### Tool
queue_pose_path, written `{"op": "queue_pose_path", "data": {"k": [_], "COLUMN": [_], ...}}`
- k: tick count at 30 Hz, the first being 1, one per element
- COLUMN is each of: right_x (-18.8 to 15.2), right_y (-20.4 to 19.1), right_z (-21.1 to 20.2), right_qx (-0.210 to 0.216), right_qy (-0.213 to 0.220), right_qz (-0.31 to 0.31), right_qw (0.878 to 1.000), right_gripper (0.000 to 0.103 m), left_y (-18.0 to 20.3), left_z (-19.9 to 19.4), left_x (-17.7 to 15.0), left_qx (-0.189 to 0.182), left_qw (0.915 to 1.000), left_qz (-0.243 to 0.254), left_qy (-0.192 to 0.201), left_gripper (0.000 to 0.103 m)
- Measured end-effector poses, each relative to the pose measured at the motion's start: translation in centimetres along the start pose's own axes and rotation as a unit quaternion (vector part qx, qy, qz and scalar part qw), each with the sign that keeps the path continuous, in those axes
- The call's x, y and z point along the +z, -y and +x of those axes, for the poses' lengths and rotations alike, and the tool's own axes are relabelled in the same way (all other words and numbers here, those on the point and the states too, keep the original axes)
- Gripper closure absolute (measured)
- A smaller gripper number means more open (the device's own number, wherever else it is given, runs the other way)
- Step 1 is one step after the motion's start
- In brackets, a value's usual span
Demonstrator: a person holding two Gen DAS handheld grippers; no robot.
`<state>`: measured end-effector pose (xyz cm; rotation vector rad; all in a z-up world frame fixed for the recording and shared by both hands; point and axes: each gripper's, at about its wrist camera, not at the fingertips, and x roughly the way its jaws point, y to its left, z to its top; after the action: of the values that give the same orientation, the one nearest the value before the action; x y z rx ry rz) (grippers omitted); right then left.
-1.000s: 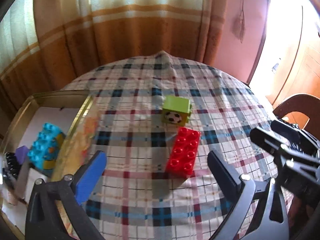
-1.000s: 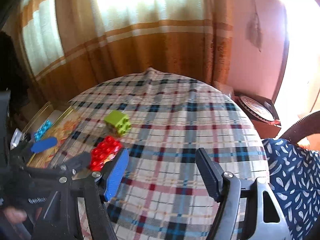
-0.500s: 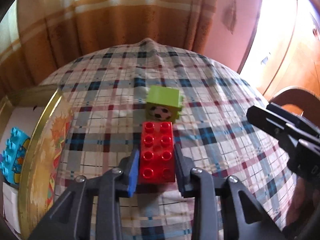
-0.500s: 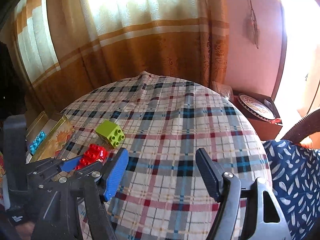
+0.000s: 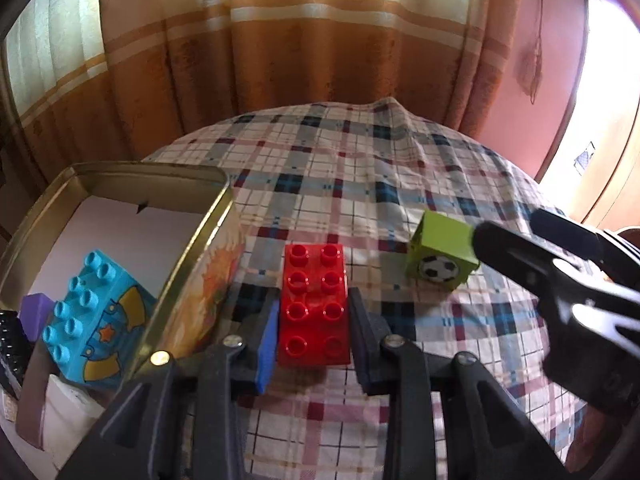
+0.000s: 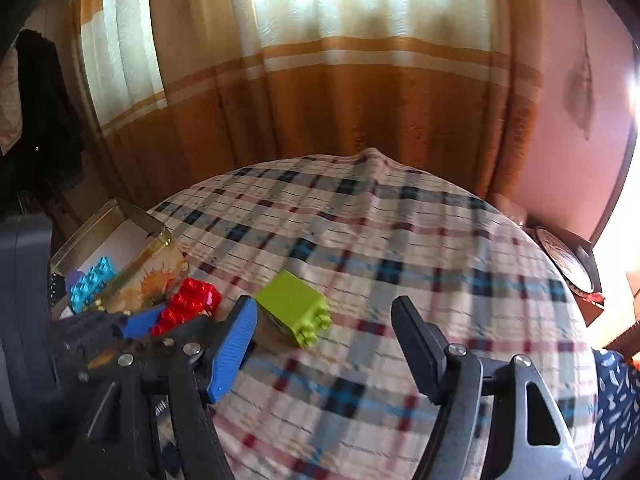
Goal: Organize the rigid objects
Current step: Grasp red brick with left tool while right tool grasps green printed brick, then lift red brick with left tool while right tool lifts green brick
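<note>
A red eight-stud brick [image 5: 314, 304] sits between the pads of my left gripper [image 5: 314, 340], which is shut on its long sides, right beside the tin's decorated wall. To its right, a lime-green cube [image 5: 440, 256] with a football print lies on the checked cloth. In the right wrist view the same cube [image 6: 294, 312] lies on its side, studs toward the lower right, just ahead of my blue fingertip [image 6: 240, 320]. My right gripper [image 6: 323, 303] is open with nothing between the pads. The red brick [image 6: 188, 306] shows at the left of that view.
A gold tin box [image 5: 188, 248] stands open at the left, holding a teal brick [image 5: 86, 320] and a purple piece [image 5: 36, 308]. The right gripper [image 5: 560, 276] crosses the right side of the left wrist view. Curtains hang behind the round table.
My left gripper has shut on the red brick and carried it left, up against the tin. The right gripper has moved toward the green cube, still open.
</note>
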<state>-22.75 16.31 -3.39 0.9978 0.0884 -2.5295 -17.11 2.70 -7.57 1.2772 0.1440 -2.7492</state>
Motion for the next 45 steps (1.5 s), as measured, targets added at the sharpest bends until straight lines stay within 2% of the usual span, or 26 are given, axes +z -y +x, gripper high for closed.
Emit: {"op": "queue_pose_path", "data": {"k": [9, 13, 17, 21, 23, 25, 32, 45], "right_x": [0.6, 0.6, 0.6, 0.5, 0.2, 0.0, -0.4, -2.9], "right_y": [-0.4, -0.4, -0.8, -1.5, -1.8, -2.0, -2.2, 0.5], "right_z": [3.3, 4.0, 4.0, 4.2, 4.3, 4.1, 2.2, -0.2], "right_qx": [-0.002, 0.01, 0.027, 0.036, 0.033, 0.03, 0.02, 0.029], "right_qy": [-0.036, -0.043, -0.046, -0.051, -0.05, -0.045, -0.016, -0.01], "right_qz": [0.012, 0.028, 0.029, 0.016, 0.008, 0.001, -0.018, 0.017], "right_qw": [0.999, 0.999, 0.998, 0.998, 0.998, 0.999, 1.0, 0.999], "right_gripper": [0.031, 0.031, 0.041, 0.042, 0.047, 0.048, 0.069, 0.069], "left_y": [0.2, 0.2, 0.1, 0.0, 0.0, -0.1, -0.2, -0.5], "left_z": [0.6, 0.6, 0.6, 0.6, 0.5, 0.5, 0.3, -0.6], "left_x": [-0.1, -0.1, -0.1, -0.2, -0.2, -0.2, -0.4, -1.1], "left_qx": [0.01, 0.01, 0.008, 0.003, 0.003, -0.001, -0.01, -0.017], "left_qw": [0.9999, 0.9999, 0.9999, 0.9999, 0.9999, 0.9999, 0.9998, 0.9995], "left_qz": [-0.006, -0.008, -0.011, -0.014, -0.014, -0.016, -0.019, -0.026], "left_qy": [-0.004, -0.004, -0.003, -0.003, -0.003, -0.002, -0.001, -0.001], "left_gripper": [0.072, 0.072, 0.072, 0.072, 0.072, 0.072, 0.072, 0.072]}}
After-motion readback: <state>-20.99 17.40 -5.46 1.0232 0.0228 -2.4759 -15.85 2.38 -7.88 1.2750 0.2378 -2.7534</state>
